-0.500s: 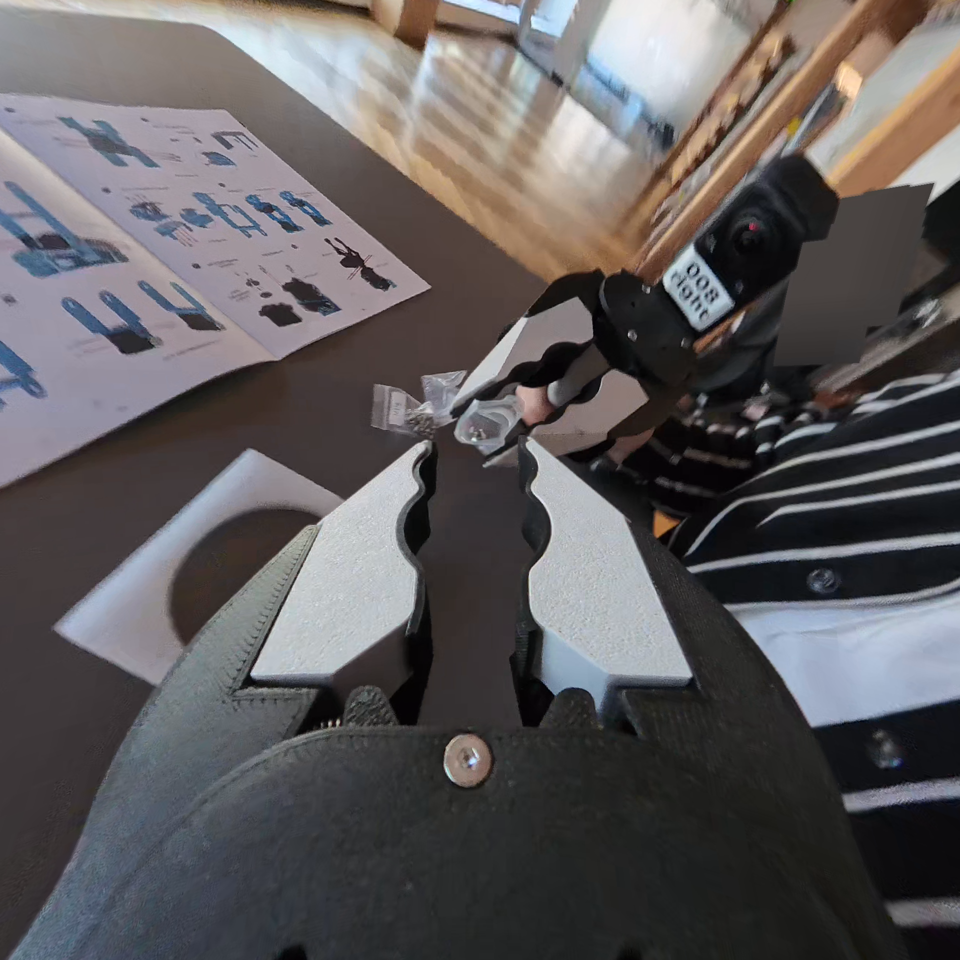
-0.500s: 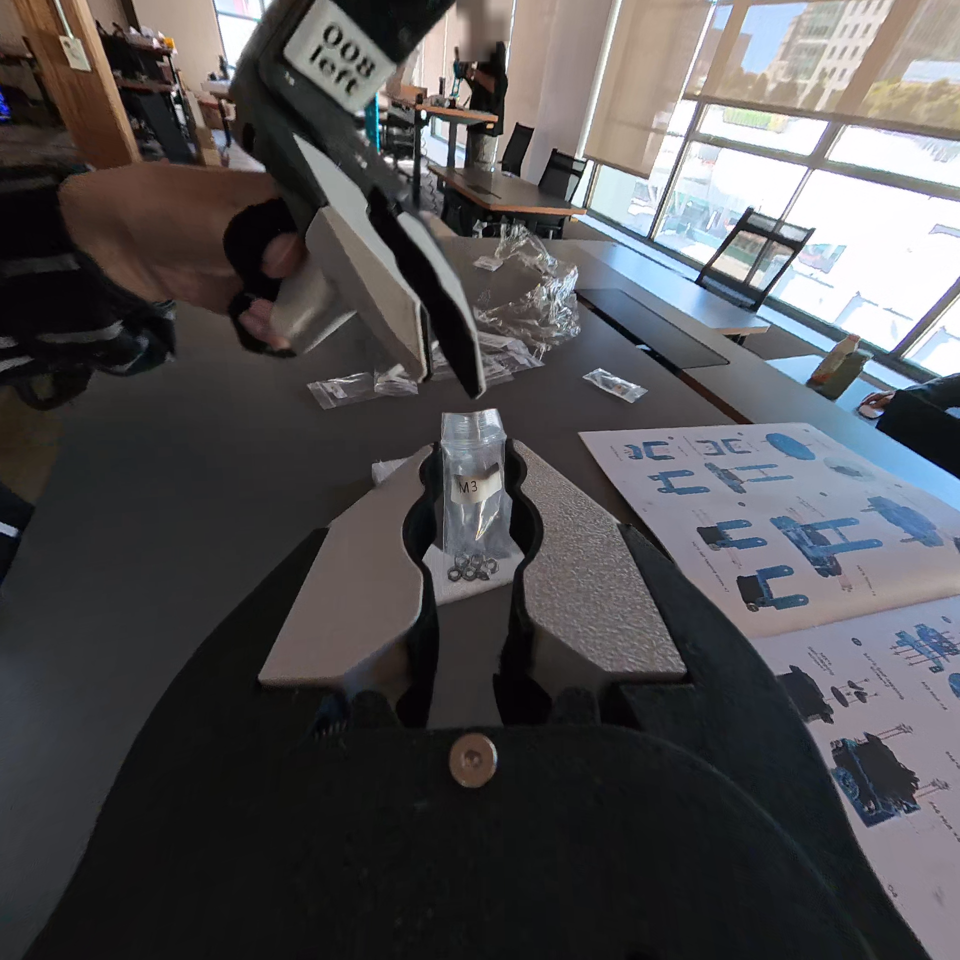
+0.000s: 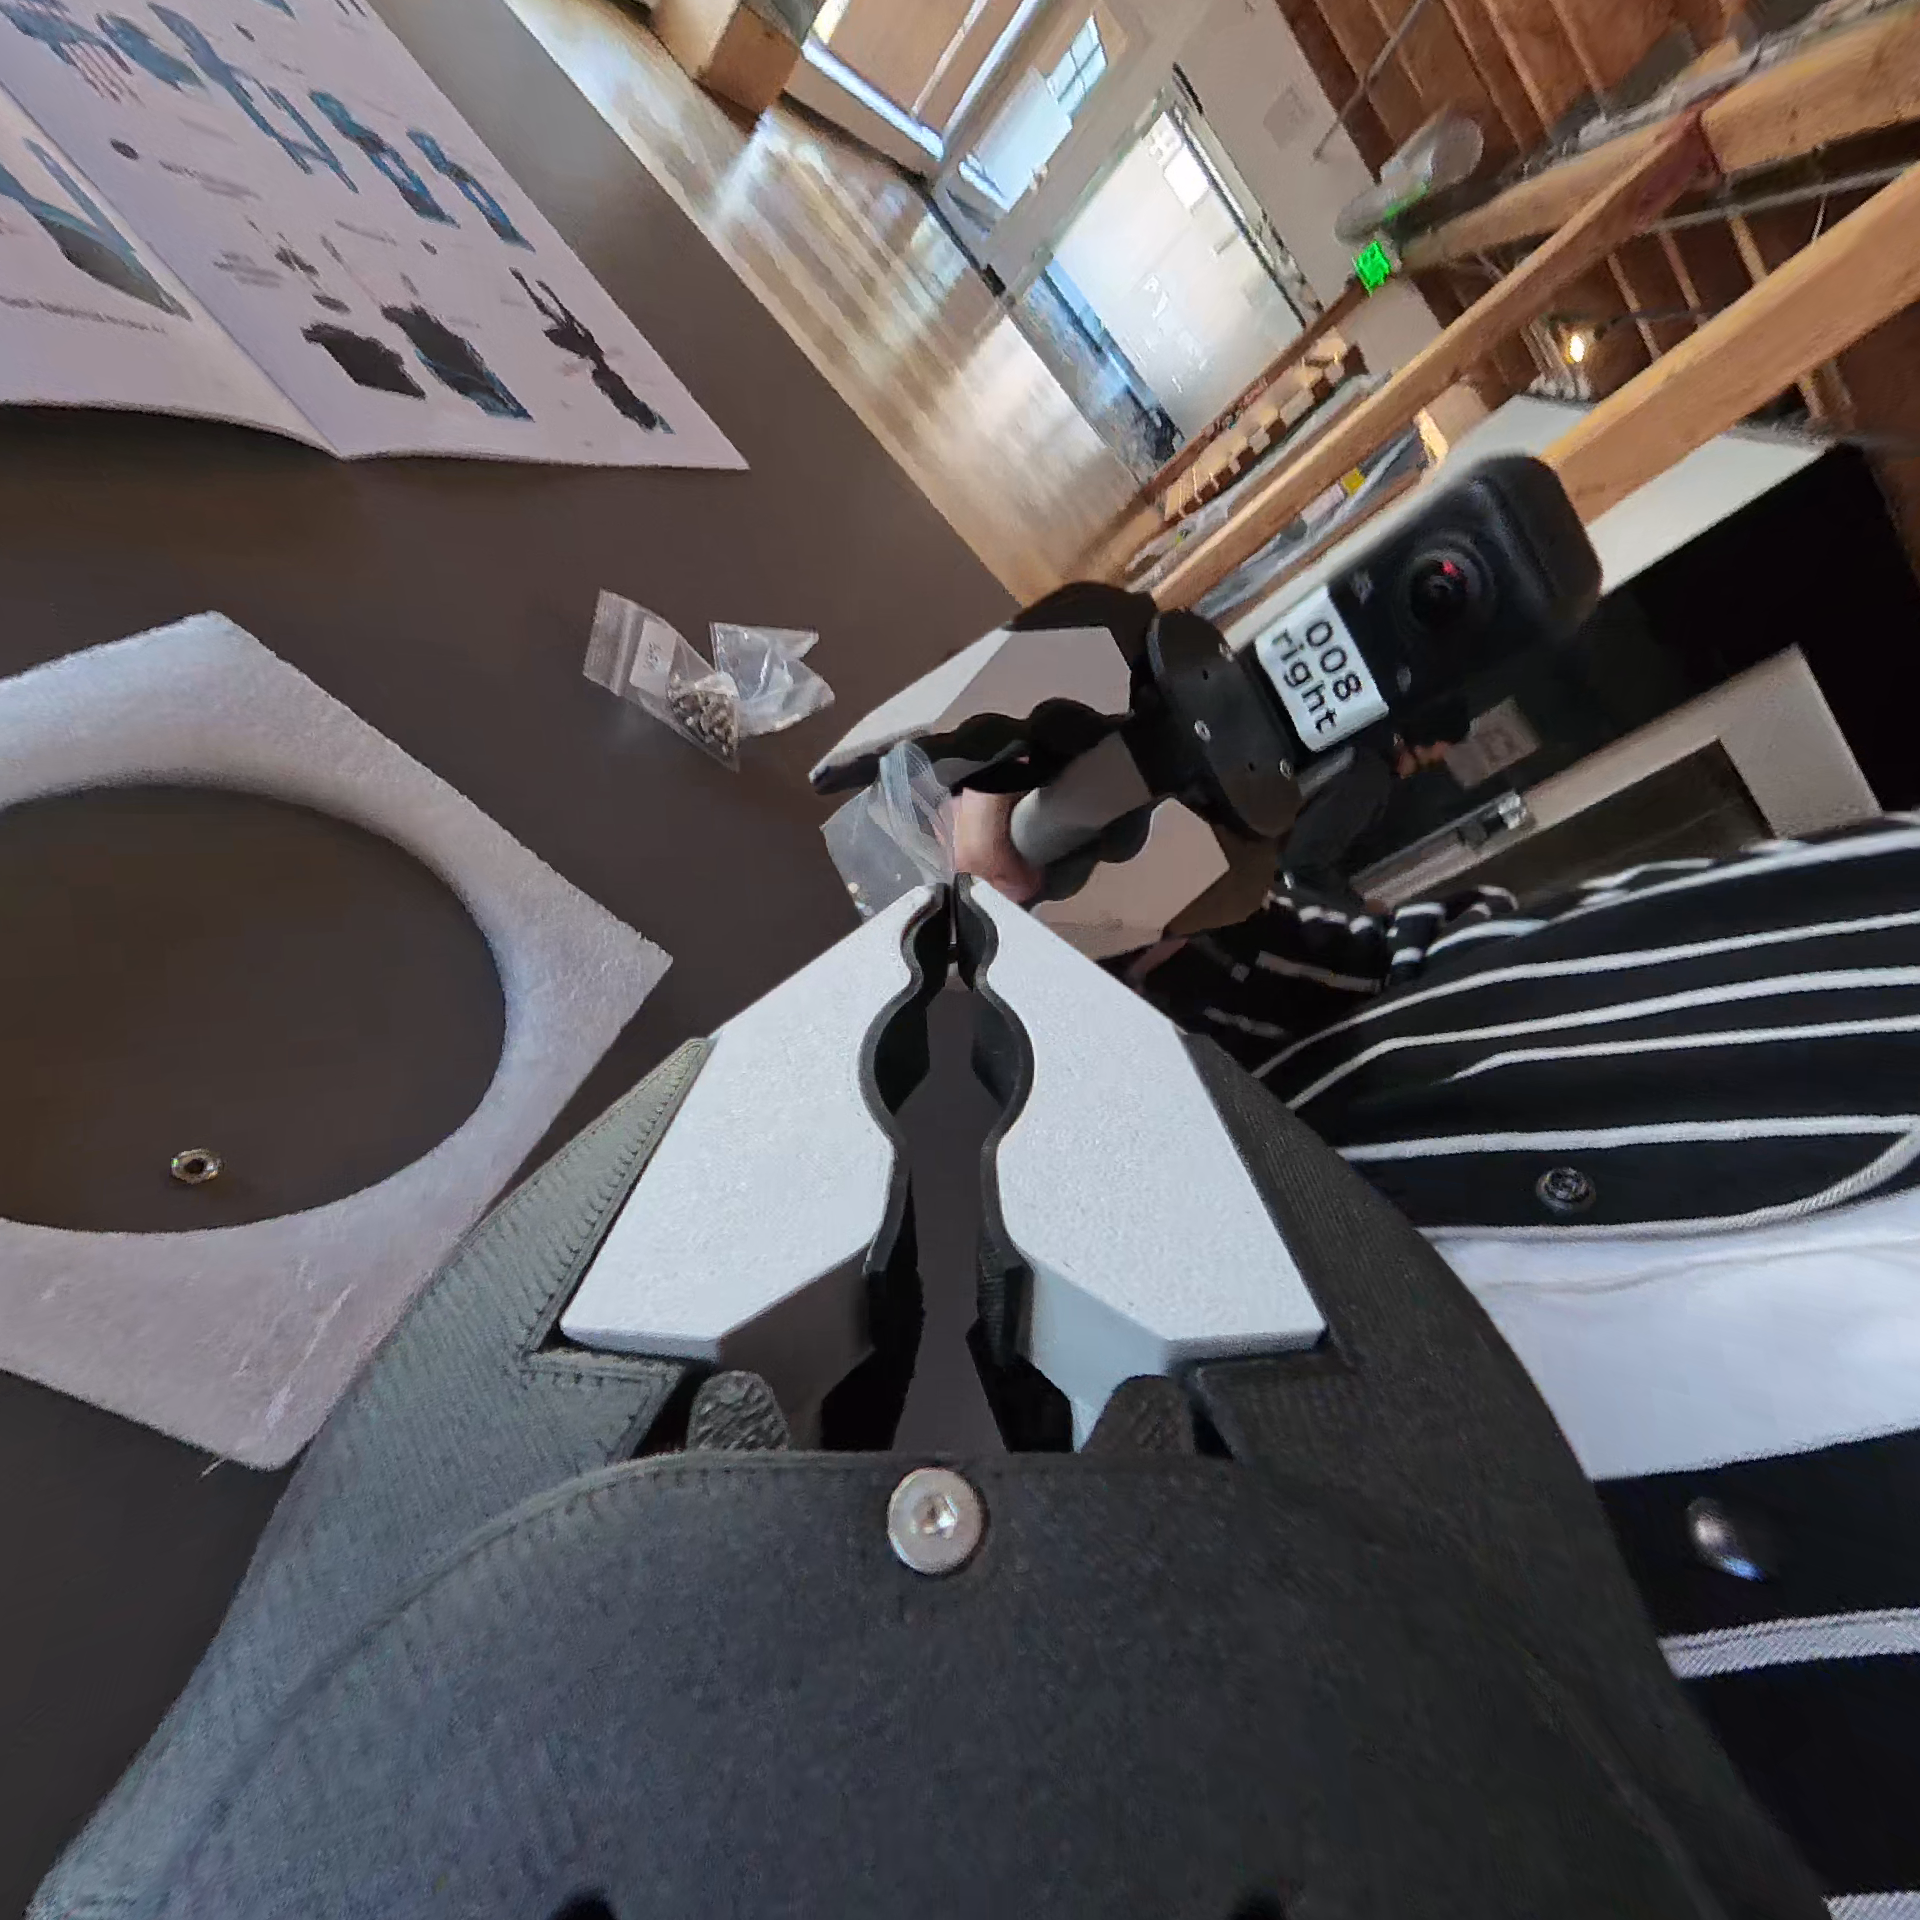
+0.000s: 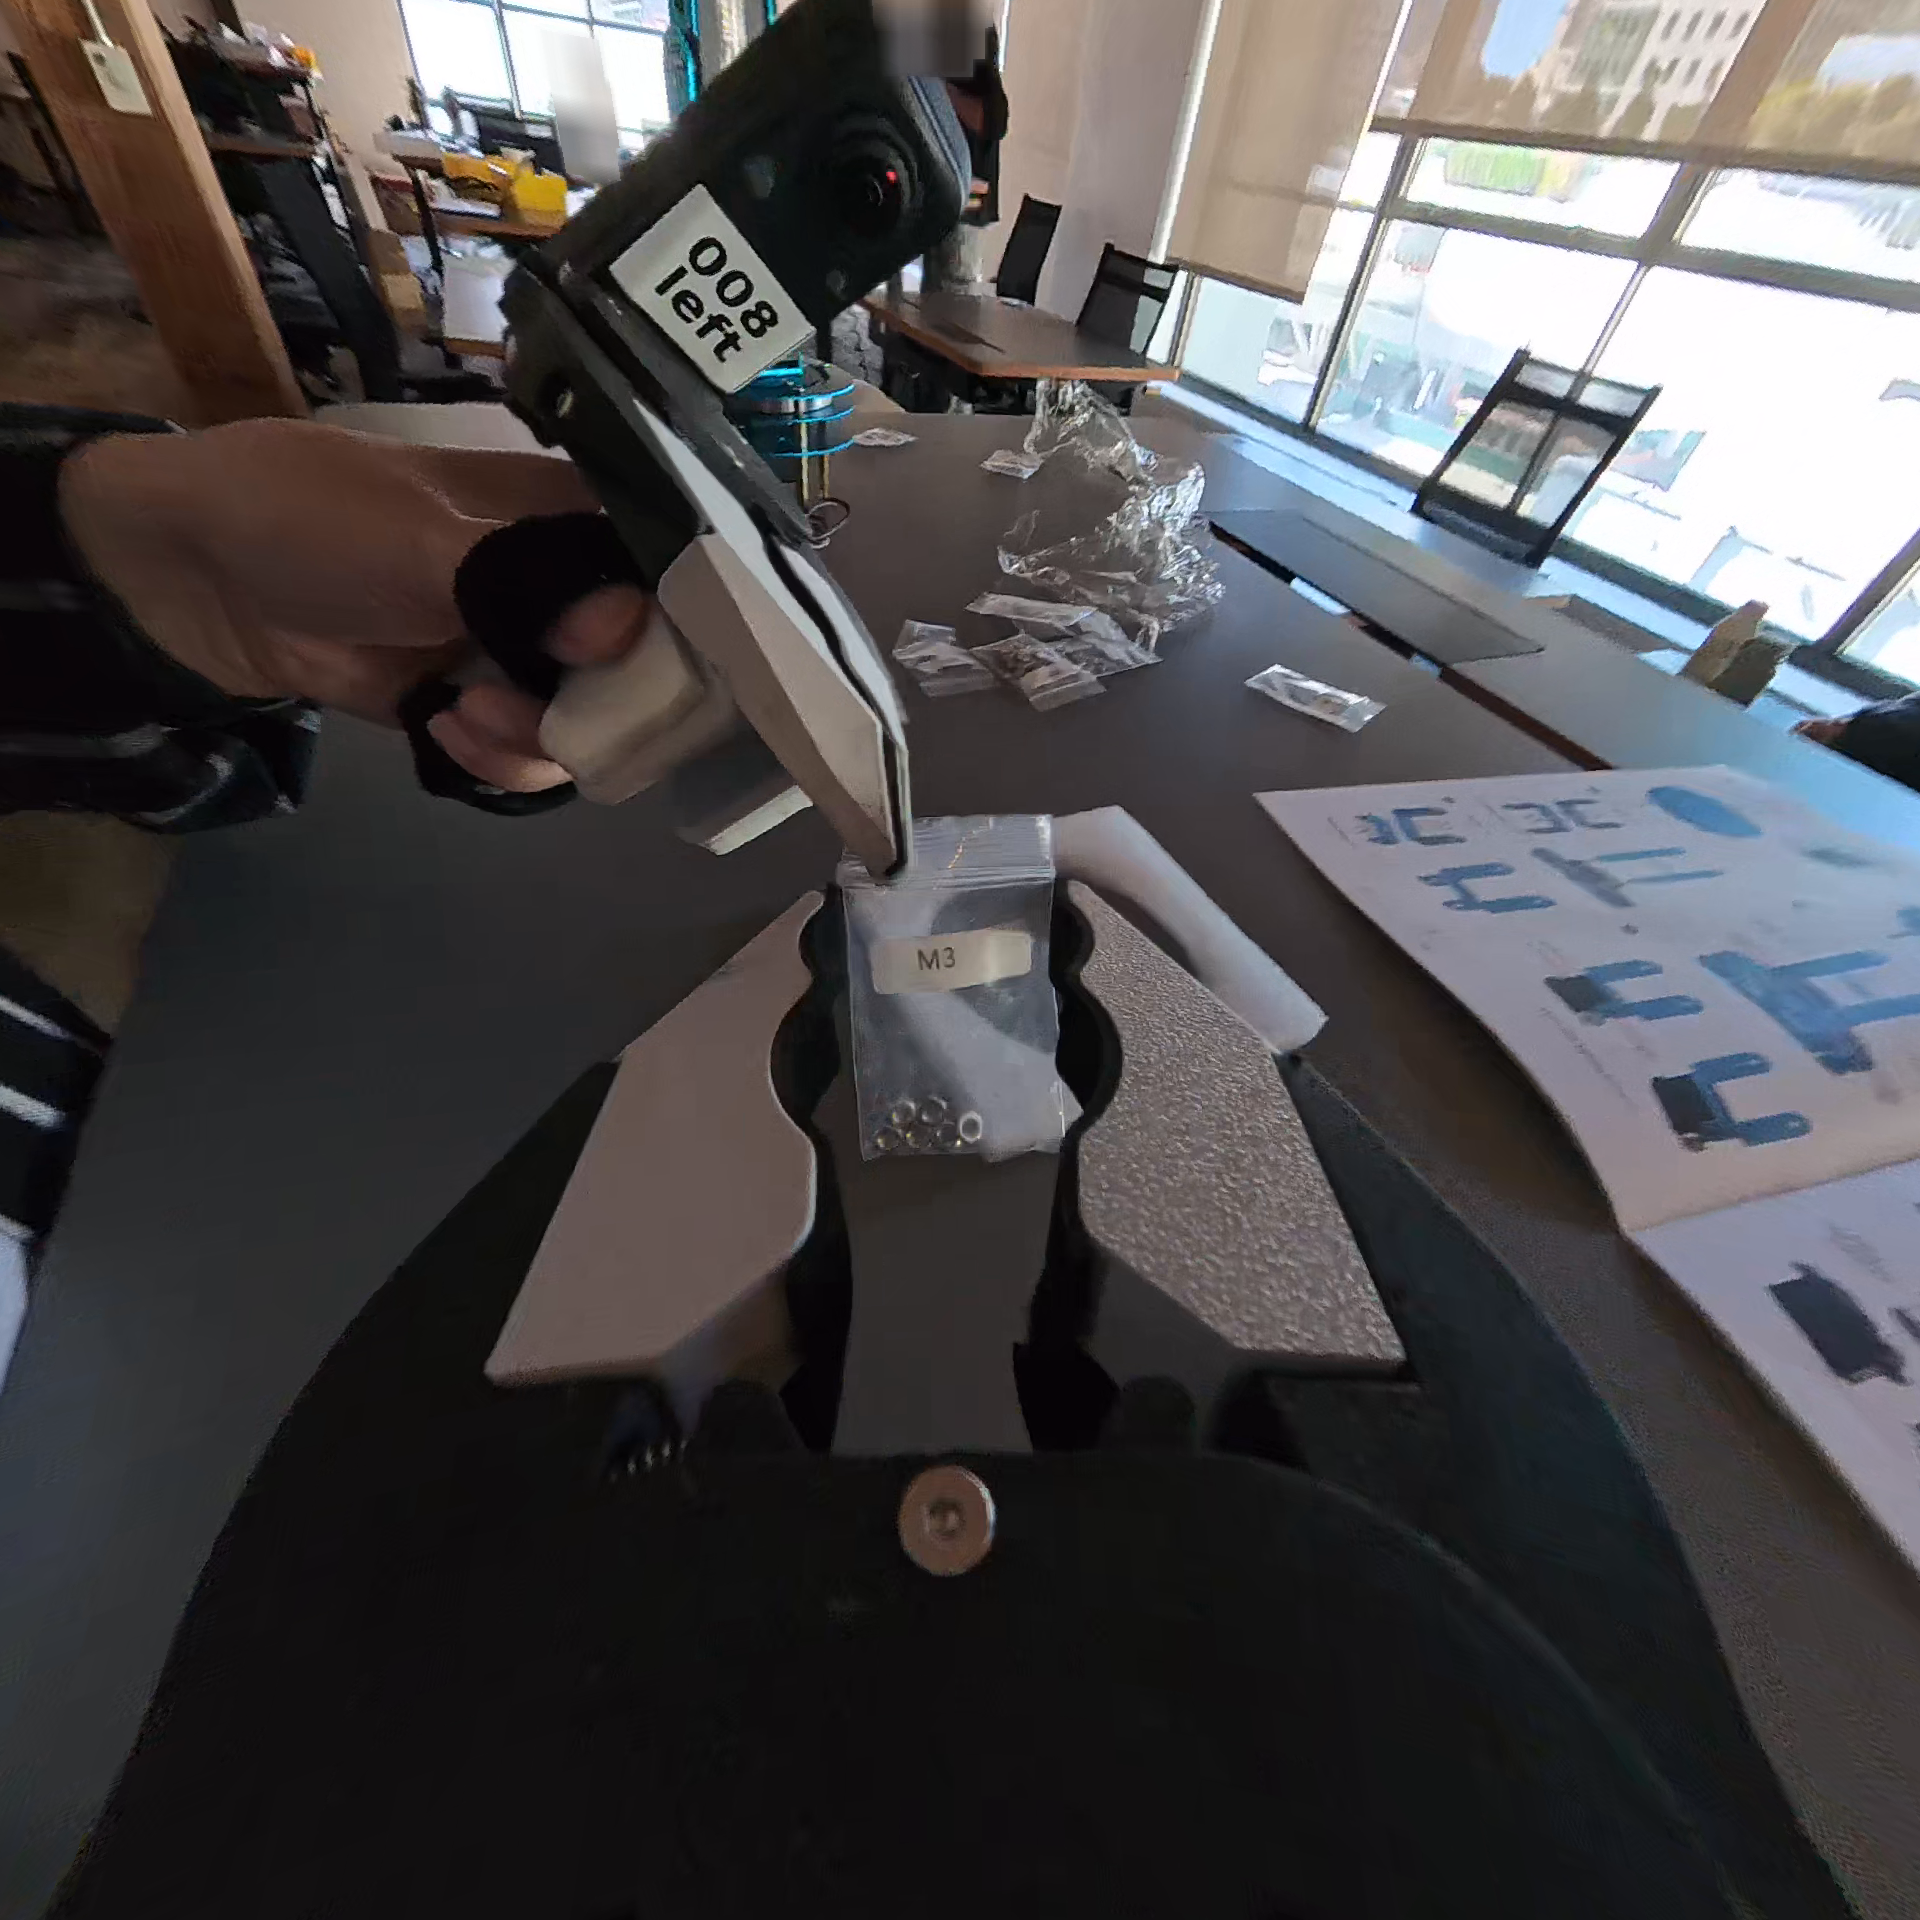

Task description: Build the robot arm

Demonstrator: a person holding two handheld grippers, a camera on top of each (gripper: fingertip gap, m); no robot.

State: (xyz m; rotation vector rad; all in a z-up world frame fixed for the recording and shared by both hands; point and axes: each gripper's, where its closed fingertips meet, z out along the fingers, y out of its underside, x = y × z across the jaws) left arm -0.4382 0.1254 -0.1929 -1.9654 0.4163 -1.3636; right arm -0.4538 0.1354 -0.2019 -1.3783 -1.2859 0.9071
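Dark brown matte tabletop [image 4: 499, 1039] carries a white foam sheet with a round hole [image 3: 343, 717], an open printed manual with blue diagrams [image 4: 1621, 977], crumpled clear film [image 4: 1112, 520] and spare small bags [image 3: 696, 675]. Behind it are bright windows [image 4: 1662, 312], office chairs and timber shelving. The right gripper [image 4: 945, 914] clamps a small clear zip bag of metal nuts [image 4: 951, 997] above the table; the left gripper [image 4: 883, 842], its fingers pressed together, pinches the bag's top corner.

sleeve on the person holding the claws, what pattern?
Black with thin white stripes; the sleeve shows best in the left wrist view.
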